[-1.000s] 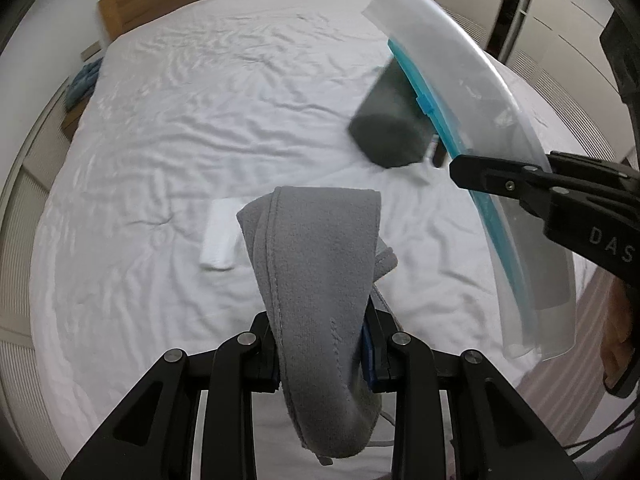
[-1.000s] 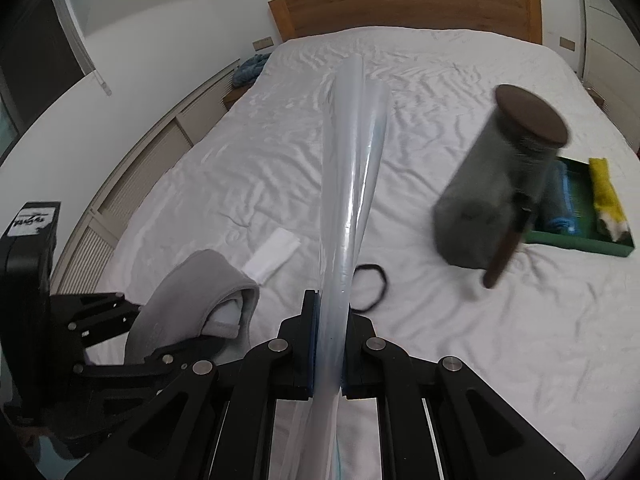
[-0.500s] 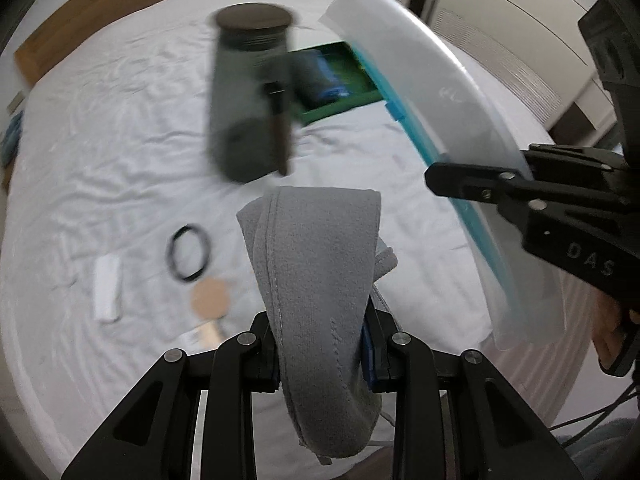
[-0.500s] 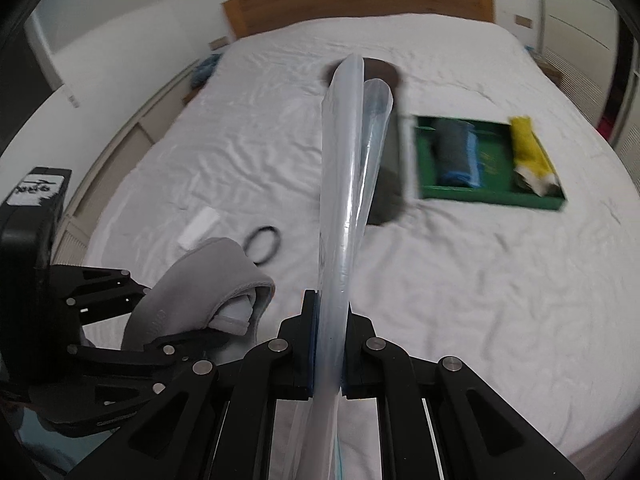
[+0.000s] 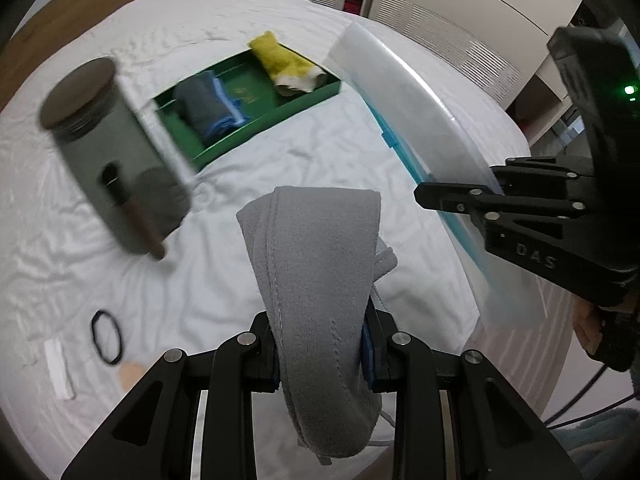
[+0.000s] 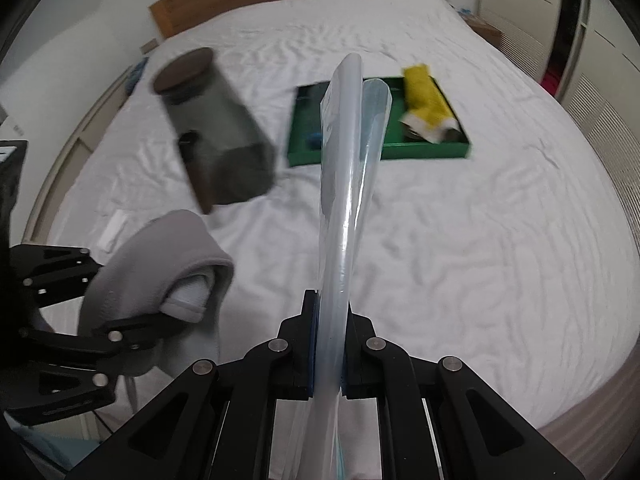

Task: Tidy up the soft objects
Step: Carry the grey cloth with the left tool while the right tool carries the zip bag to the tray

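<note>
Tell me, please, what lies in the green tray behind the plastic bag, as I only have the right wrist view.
Observer: A grey and blue roll lies in the green tray, beside the yellow cloth; the plastic bag hides it from you.
Operator: Thank you. Is anything small lying on the bed behind the grey fleece?
Observer: Yes, a black hair tie lies flat on the white sheet, to the left of the left tool, which is shut on the grey fleece.

Black linkage gripper (image 5: pixel 324 356), silver screws, blue-padded jaws
</note>
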### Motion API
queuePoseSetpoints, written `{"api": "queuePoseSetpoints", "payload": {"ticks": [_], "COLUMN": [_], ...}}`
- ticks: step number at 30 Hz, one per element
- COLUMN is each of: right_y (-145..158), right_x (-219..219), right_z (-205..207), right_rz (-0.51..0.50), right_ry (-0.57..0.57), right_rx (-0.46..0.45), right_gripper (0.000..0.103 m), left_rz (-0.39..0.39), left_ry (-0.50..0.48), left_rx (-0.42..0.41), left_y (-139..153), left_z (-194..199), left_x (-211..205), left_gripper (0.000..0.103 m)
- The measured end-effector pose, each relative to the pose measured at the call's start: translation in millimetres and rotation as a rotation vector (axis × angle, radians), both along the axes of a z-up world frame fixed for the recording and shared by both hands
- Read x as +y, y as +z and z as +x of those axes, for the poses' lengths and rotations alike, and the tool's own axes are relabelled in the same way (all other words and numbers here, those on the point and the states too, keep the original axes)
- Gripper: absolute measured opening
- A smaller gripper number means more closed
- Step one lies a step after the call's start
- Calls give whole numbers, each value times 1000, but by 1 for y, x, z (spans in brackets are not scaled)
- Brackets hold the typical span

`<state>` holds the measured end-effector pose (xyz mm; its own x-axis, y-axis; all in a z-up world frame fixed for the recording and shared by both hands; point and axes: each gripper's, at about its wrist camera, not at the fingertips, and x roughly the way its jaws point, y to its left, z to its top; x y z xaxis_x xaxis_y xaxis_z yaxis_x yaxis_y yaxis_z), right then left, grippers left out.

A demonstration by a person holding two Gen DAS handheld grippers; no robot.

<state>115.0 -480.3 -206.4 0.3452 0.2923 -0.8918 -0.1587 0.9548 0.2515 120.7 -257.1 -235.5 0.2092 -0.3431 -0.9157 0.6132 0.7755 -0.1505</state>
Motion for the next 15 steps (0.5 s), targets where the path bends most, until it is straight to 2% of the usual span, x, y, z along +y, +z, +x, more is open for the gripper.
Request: {"api": "queuePoseSetpoints", "payload": {"ticks": [7, 15], "right_y": [-12, -12], "right_x": [-42, -64], "right_z": [33, 87], "right_rz": [-35, -25], "right_ry": [-20, 15], "right_rx": [15, -54], "right_gripper": [8, 8], "left_rz": [-26, -47], "left_ry": [13, 146], "left_rx": [30, -58], "left_y": [-9, -1], "left_z": [23, 88], "left_x": [-44, -63], "left_gripper": [25, 25]}}
